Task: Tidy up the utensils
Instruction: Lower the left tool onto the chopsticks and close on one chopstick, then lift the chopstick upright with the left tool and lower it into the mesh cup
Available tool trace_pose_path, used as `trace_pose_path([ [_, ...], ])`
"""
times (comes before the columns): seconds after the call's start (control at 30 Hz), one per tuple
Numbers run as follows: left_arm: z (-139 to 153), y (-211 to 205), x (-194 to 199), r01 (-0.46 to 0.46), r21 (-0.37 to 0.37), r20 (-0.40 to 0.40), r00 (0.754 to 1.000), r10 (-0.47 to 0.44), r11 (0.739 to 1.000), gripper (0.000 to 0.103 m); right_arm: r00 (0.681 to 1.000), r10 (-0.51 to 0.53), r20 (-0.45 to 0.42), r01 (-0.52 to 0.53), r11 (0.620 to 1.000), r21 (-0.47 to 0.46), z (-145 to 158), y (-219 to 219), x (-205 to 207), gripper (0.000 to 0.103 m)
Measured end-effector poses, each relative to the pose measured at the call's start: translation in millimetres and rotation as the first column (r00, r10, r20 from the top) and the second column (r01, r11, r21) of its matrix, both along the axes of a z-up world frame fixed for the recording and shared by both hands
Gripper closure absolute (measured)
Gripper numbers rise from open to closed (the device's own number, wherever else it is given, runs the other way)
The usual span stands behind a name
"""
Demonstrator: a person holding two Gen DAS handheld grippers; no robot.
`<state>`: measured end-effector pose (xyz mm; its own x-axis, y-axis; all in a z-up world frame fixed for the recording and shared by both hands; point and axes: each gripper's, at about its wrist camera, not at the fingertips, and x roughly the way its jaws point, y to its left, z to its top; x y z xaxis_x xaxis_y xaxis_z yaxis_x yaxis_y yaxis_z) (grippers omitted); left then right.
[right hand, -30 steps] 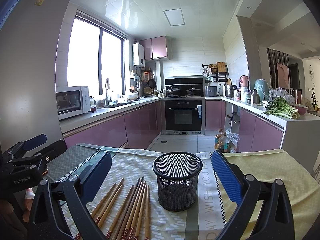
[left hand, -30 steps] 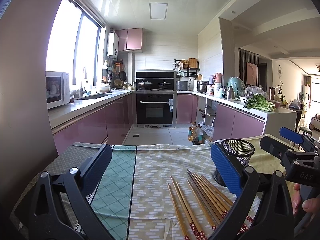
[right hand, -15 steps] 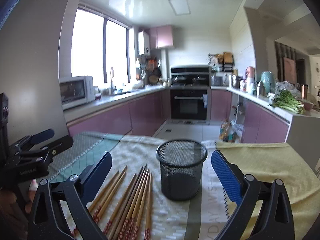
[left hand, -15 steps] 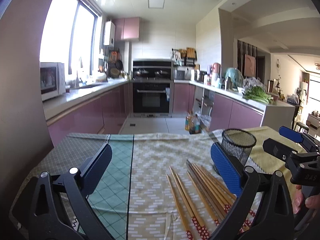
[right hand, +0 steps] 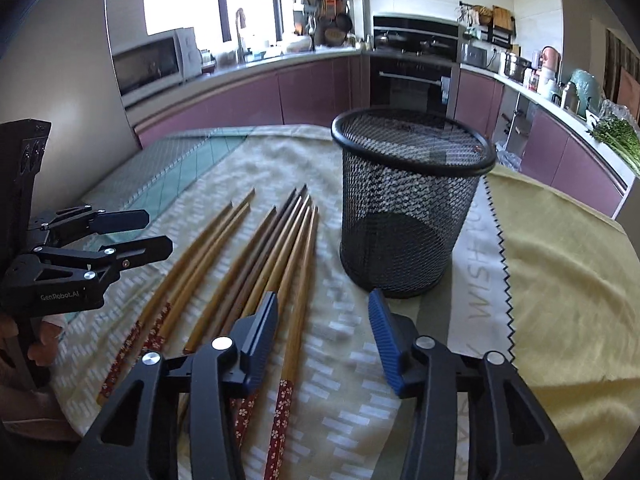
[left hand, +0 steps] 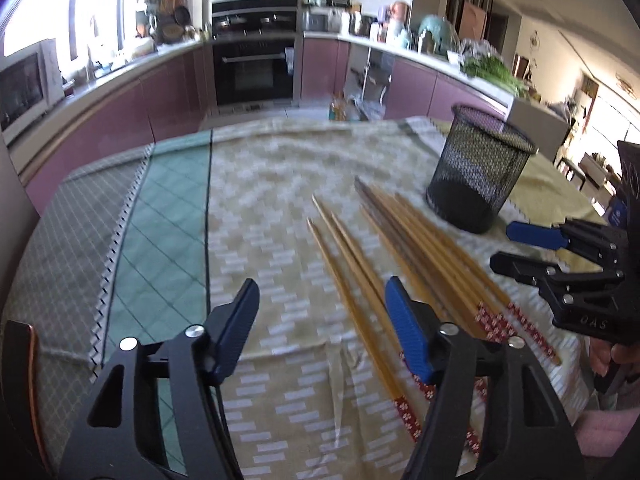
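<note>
A table draped in patchwork cloth [left hand: 256, 184] fills the foreground: a teal checked panel, a beige panel woven with pale dashes, and a plain yellow panel [right hand: 560, 264] with a zigzag edge; behind it runs a kitchen of mauve cabinets [right hand: 312, 84], a black oven [left hand: 254, 68] and a bright window; slim wooden chopsticks [right hand: 280, 248] with red flowered ends lie fanned flat on the beige panel, just beside an upright round pot [right hand: 408, 204] of black wire mesh; the left gripper [left hand: 320, 320] and the right gripper [right hand: 322, 326], black with ribbed blue pads, hang above the cloth, jaws closing with nothing gripped.
</note>
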<state>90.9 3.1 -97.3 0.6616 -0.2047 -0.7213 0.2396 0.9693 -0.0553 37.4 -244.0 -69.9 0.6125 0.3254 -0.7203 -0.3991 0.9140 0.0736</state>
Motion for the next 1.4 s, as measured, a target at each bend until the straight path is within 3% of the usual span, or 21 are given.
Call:
trace_pose_path([
  [0.2,-19,-6,9,0.029,0.027,-0.066,0.997,-0.027,0.999,0.052,0.998,0.013,-0.061,-0.015,1.000,-0.028,-8,4,12,0.068],
  [0.4,-17,-13,13,0.066,0.035,-0.088,0.994,-0.062,0.997,0.064,0.997,0.021,-0.075,-0.027,0.996,-0.079,-11,12,20,0.077],
  [0.63,-15,-14,24,0.063,0.021,-0.097,0.993,-0.060,0.998,0.088,0.994,0.050,-0.101,-0.056,0.997,-0.056,-12,19,31,0.096],
  [1.03,-4,-2,18,0.048,-0.065,-0.091,0.994,-0.054,0.997,0.095,0.996,0.048,-0.072,-0.043,0.997,0.065,4,4,22,0.097],
  [1.4,67,8,1,0.153,-0.206,0.045,0.988,-0.147,0.967,0.095,0.996,0.077,0.036,-0.083,0.972,0.221,51,-20,3,0.097],
])
